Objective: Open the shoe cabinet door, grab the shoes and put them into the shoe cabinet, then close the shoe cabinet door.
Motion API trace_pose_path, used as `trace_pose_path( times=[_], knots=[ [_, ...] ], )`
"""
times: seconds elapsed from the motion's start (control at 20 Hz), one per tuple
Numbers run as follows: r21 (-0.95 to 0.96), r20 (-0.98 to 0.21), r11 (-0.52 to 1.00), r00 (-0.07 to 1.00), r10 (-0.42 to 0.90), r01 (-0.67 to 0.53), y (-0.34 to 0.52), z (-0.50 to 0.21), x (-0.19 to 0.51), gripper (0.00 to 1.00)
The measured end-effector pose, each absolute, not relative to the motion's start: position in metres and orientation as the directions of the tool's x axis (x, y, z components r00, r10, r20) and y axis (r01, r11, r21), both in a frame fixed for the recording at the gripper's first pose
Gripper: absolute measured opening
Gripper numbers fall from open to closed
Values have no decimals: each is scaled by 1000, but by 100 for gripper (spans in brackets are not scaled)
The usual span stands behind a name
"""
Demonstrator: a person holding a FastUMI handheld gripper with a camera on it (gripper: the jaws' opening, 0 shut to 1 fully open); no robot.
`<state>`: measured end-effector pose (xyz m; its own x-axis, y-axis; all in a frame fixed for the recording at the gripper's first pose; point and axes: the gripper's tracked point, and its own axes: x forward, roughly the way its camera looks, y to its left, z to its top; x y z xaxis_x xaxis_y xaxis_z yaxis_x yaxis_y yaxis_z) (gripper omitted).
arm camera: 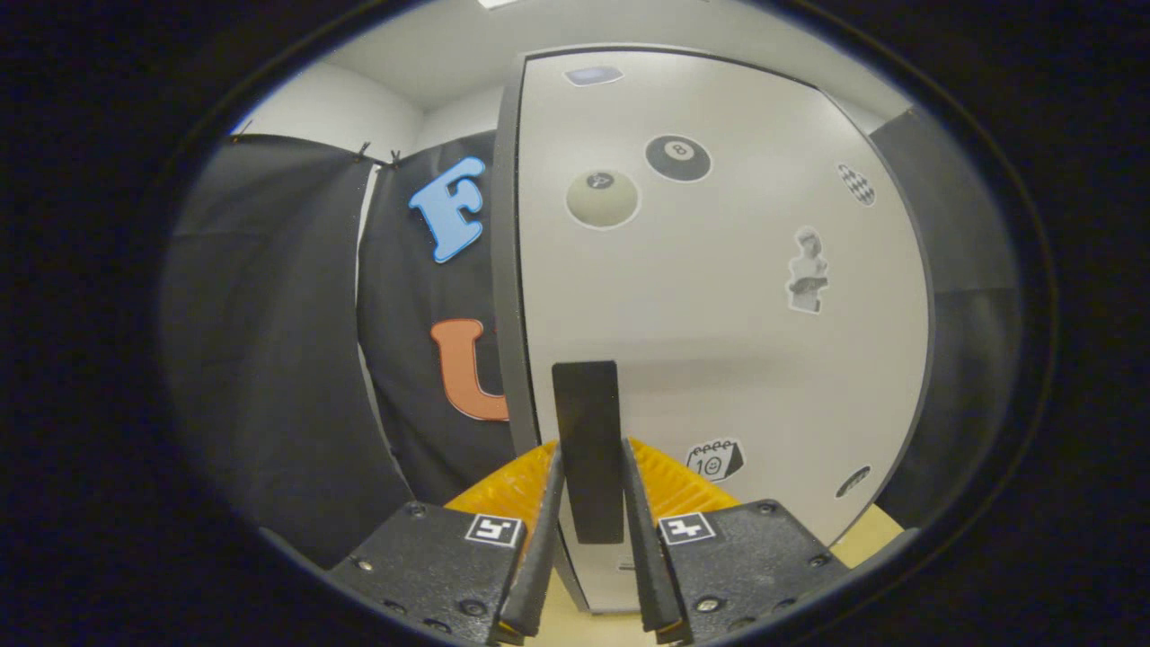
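Note:
The shoe cabinet door is a pale grey panel with several stickers, standing right in front of me. A dark upright handle sits near the door's left edge. My gripper has one finger on each side of that handle, both pressing against it. The door's dark left edge is seen at a slight angle; I cannot tell whether the door stands ajar. The inside of the cabinet is hidden.
Black booth cloth hangs to the left of the cabinet and another dark panel stands to its right. A light wooden floor lies under the cabinet's lower right corner.

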<state>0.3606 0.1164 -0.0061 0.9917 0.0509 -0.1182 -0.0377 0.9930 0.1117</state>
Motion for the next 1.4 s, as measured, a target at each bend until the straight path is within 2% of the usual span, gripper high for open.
trace_pose_path(
  times=[0.15, 0.35, 0.45, 0.85, 1.4],
  knots=[
    [100, -140, 992, 987, 84, -70, 116, -12, 366, 41],
    [78, -140, 997, 990, 18, -7, 112, -17, 371, 38],
    [40, -192, 999, 981, 11, -3, 113, -25, 368, 38],
    [102, -194, 987, 971, 144, -126, 117, -20, 332, 24],
    [112, -156, 957, 947, 282, -267, 98, -13, 272, 24]
  ],
)
